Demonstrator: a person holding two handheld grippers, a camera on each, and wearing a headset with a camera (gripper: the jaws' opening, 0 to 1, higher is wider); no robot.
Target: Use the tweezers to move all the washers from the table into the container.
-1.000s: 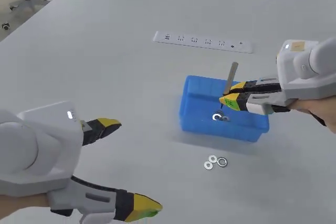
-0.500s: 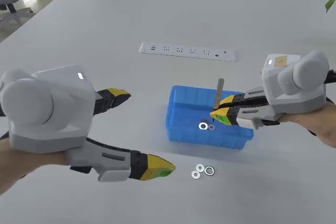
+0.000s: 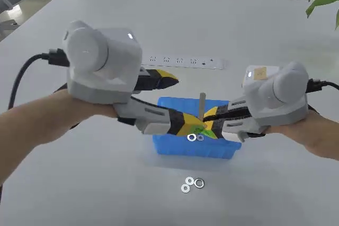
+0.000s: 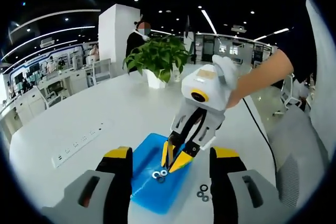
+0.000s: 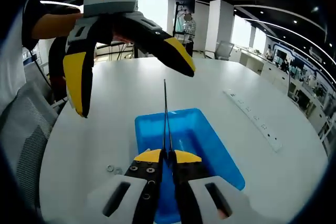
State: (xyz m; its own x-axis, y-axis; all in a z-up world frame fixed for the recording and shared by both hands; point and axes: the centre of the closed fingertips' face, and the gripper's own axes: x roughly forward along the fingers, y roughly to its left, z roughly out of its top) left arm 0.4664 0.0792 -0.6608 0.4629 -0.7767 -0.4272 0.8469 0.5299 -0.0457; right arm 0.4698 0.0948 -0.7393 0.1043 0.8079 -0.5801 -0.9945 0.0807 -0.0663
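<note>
- Right gripper (image 3: 211, 124): jaws pressed together on the tweezers (image 3: 202, 104). In the right gripper view the tweezers (image 5: 165, 114) run forward as a thin line from between the yellow tips.
- Left gripper (image 3: 185, 104): jaws spread wide, nothing between them. It hangs over the left part of the container (image 3: 212, 149), with its lower jaw tip close to the right gripper's tips.
- Container: blue, rectangular, on the white table (image 3: 95, 183). Two washers (image 3: 195, 138) lie inside it, side by side.
- Three more washers (image 3: 192, 183) lie clustered on the table, just in front of the container's near wall and clear of it.
- Power strip (image 3: 183, 61): flat on the table beyond the container.
</note>
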